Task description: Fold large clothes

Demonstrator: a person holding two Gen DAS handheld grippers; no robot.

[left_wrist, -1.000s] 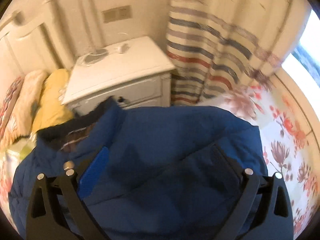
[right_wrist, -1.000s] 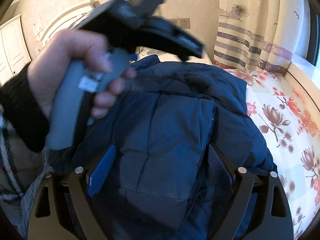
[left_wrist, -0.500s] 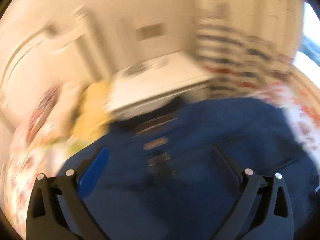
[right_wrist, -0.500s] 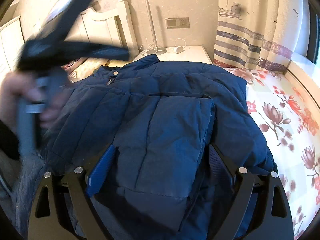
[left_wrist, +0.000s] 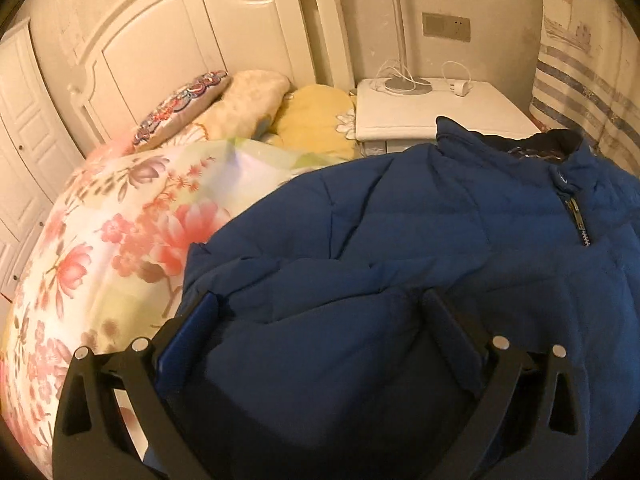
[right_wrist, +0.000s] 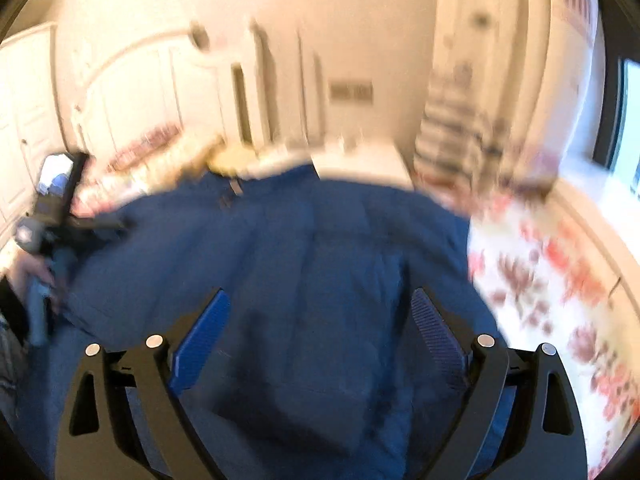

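Observation:
A dark blue quilted jacket (left_wrist: 400, 240) lies spread on the flowered bedspread (left_wrist: 100, 240), its collar and zip at the right in the left wrist view. My left gripper (left_wrist: 320, 320) is open just above the jacket's left side, holding nothing. The right wrist view is blurred; the jacket (right_wrist: 300, 248) fills its middle. My right gripper (right_wrist: 320, 320) is open above the jacket, empty. The left gripper (right_wrist: 52, 216) and its hand show at the far left of that view, at the jacket's edge.
Pillows (left_wrist: 248, 100) lie against the white headboard (left_wrist: 180, 40). A white nightstand (left_wrist: 432, 108) with a lamp base and cable stands beside the bed. A striped curtain (left_wrist: 592, 92) hangs at the right. White wardrobe doors (left_wrist: 20, 140) are at the left.
My left gripper has swung left, to the jacket's left edge, and now faces the headboard. My right gripper is moving, its view blurred, and has pulled back from the jacket.

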